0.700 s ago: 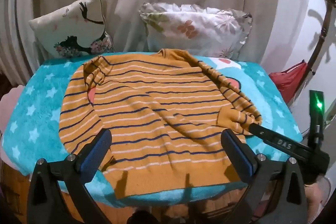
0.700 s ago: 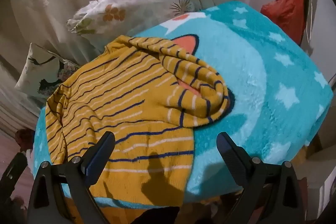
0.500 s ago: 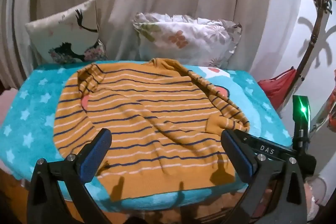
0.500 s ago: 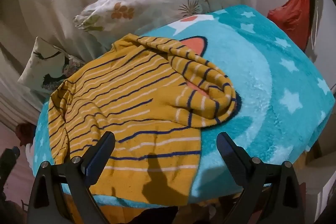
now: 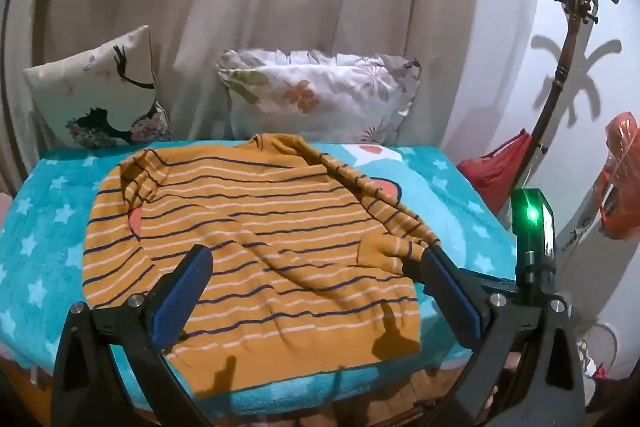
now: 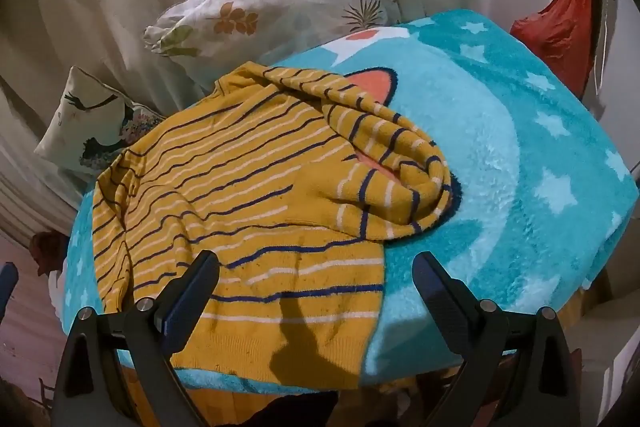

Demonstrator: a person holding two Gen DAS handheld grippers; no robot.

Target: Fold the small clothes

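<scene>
A mustard-yellow sweater (image 5: pixel 248 227) with navy and white stripes lies spread on a teal star-patterned blanket (image 5: pixel 44 227). Its right sleeve (image 6: pixel 400 163) is folded inward in a bunched roll; its left sleeve is bunched near the shoulder. My left gripper (image 5: pixel 314 263) hovers open above the sweater's lower half, nothing between its blue-padded fingers (image 5: pixel 180 295). My right gripper (image 6: pixel 316 271) hangs open above the sweater's (image 6: pixel 224 187) lower right hem and the blanket (image 6: pixel 540 167) beside it, holding nothing. In the left wrist view, the right gripper's body with a green light (image 5: pixel 532 227) shows at the right.
Two cushions lean against a curtain behind the blanket: a bird-print one (image 5: pixel 96 95) at left, a floral one (image 5: pixel 320 95) in the middle. A coat stand (image 5: pixel 560 67) with red bags (image 5: pixel 500 171) stands at right. The blanket's front edge drops off just below the grippers.
Both grippers have drawn back and tilted upward, so more curtain and wall show. The sweater lies unmoved. Both jaws stay open.
</scene>
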